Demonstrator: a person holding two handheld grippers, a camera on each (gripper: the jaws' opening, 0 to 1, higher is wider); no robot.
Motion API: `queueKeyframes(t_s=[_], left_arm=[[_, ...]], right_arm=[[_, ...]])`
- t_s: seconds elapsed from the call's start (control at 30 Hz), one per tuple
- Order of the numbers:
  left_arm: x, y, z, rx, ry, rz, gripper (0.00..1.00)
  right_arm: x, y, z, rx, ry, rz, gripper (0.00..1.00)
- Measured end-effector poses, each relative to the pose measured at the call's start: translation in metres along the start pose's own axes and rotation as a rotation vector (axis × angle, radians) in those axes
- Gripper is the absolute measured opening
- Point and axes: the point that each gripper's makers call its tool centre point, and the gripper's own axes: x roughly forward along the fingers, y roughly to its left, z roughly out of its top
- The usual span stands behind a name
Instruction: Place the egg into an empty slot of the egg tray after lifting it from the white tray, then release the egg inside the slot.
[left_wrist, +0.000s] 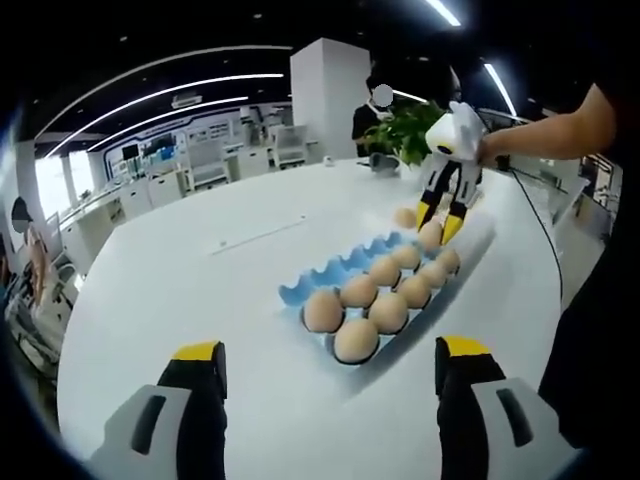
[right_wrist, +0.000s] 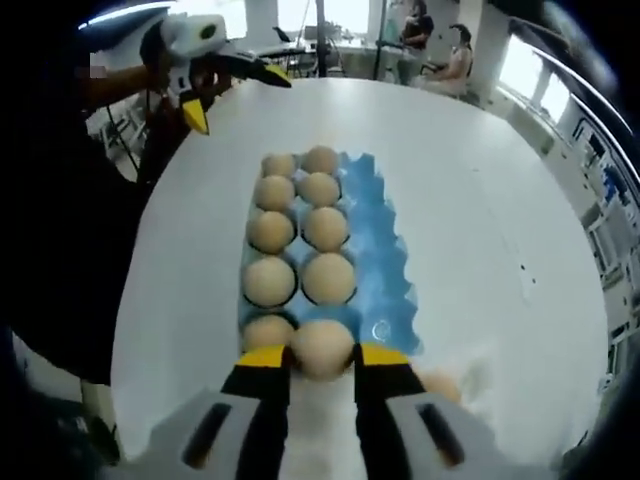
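Two columns of the blue egg tray (right_wrist: 385, 250) are filled, nine eggs by my count; the third column along its long edge is bare blue. That's where an empty slot is.

My right gripper (right_wrist: 322, 368) has its jaws closed onto the egg (right_wrist: 322, 345), yellow tips on either side at its widest part, so it sits centred and shouldn't roll out. In the left gripper view the same grip shows at the far end of the egg tray (left_wrist: 300, 292): right gripper (left_wrist: 441, 228) pointing down, egg (left_wrist: 430, 236) between the tips, right at the tray's end edge. Can't tell whether it's clear of the cups or touching.

Another egg (right_wrist: 440, 385) lies just beside my right jaw, off the tray's end, on what I take to be the white tray; it blends into the white table (right_wrist: 480, 170), so I can't make out its rim.

My left gripper (left_wrist: 330, 375) is spread wide, holding nothing, parked over the table's near edge, well apart from the eggs. Judgement: kept back so it doesn't crowd the placing.

Next move as I see it: shift sideways to the bare column, lower until the cup takes the weight, then ease the jaws apart. Risk: clipping a neighbouring egg or squeezing too hard.
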Motion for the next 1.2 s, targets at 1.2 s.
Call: queueKeyframes(t_s=[1.2], left_arm=[[-0.005,0.005,-0.002,-0.002,0.005,0.018,0.82]], right_arm=[[0.025,-0.009,-0.008,0.039,0.05,0.064,0.24]])
